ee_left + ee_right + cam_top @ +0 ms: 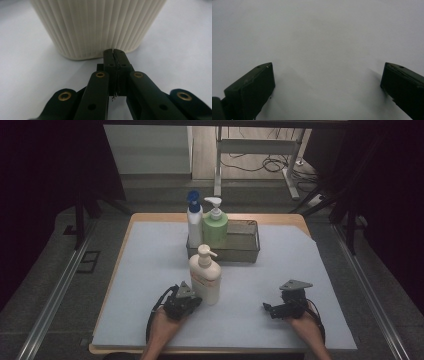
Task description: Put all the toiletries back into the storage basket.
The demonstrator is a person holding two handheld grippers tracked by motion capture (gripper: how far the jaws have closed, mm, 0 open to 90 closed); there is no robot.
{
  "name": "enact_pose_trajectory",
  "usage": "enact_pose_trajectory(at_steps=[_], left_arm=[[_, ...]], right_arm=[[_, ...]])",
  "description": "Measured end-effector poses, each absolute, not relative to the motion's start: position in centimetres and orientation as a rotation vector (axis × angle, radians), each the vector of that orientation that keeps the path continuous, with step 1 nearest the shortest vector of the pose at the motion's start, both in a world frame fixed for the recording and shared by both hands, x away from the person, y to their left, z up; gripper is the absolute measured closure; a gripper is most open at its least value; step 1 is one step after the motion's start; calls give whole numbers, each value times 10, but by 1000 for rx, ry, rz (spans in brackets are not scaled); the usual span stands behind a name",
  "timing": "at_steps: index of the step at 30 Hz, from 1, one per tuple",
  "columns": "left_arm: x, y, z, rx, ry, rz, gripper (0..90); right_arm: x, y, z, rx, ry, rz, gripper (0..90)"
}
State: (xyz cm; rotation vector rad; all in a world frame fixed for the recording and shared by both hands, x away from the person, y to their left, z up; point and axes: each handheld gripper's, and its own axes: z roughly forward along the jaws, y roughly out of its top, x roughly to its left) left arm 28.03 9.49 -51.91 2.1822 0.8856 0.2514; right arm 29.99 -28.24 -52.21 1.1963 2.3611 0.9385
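A cream pump bottle point(205, 276) stands upright on the white table cover, just in front of a metal basket point(245, 251). My left gripper point(192, 301) sits at the bottle's lower left, jaws pressed together with nothing between them. In the left gripper view its shut tips point(114, 51) almost touch the ribbed base of the bottle point(97, 27). My right gripper point(272, 310) rests low on the cover at the right, away from the bottle. Its jaws stand wide apart over bare cover in the right gripper view point(327, 75).
The basket holds a white bottle with a blue cap point(194, 219) and a green pump bottle point(215, 226) at its left end. The table's wooden edge point(115, 265) runs along the left. Metal rails flank the table on both sides.
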Motion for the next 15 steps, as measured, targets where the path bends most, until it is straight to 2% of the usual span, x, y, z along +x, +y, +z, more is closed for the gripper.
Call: enact_pose_trajectory(at_steps=[8, 15], left_arm=[[279, 97, -517, 2206, 883, 269, 841], [273, 108, -514, 2208, 908, 312, 714]], right_arm=[[300, -283, -522, 1198, 2364, 939, 0], [300, -282, -520, 1200, 2374, 923, 0]])
